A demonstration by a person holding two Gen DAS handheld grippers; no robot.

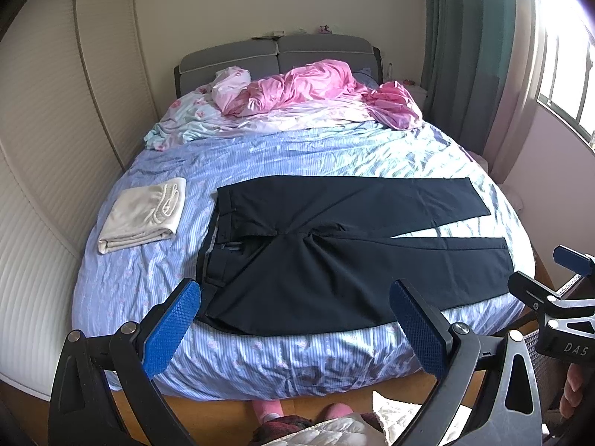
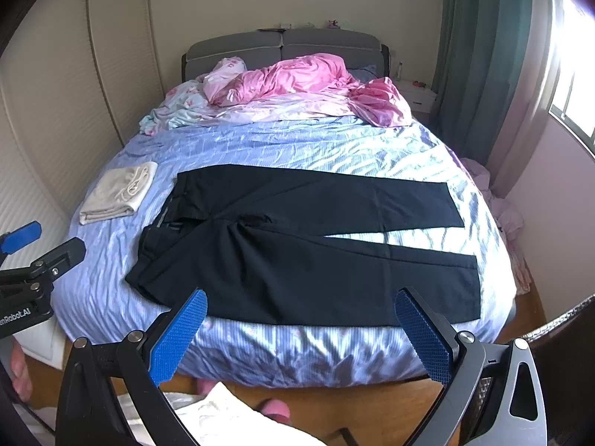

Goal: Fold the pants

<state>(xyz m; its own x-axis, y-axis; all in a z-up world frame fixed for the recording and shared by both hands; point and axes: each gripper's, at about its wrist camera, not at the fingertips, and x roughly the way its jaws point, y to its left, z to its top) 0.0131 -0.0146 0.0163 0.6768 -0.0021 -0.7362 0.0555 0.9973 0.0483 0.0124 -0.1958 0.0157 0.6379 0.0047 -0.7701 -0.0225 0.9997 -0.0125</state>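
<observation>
A bed with a wrinkled blue striped cover fills both views, its grey headboard against the far wall. Dark pants lie spread flat on the near half of the bed, waistband to the left and both legs running to the right, the legs parted in a narrow V with a strip of blue cover showing between them. The near leg lies along the foot edge of the bed.

The left gripper hangs just short of that edge, its jaws wide apart and holding nothing; the pants lie ahead of and between the two blue ridged pads, not touching them. The right gripper is held the same way, jaws spread wide and empty, level and pointing across the bed from the foot end, with the near leg of the pants just beyond its pads.

A heap of pink bedding sits crumpled near the headboard. A folded cream garment lies to the left of the waistband, apart from it.

The left wrist view shows the right gripper at its right edge with fingertips of a hand below it. The right wrist view shows the left gripper at its left edge, and lilac cloth heaped beside the bed under the green curtain. Pink slippers on a wooden floor show at the bottom
</observation>
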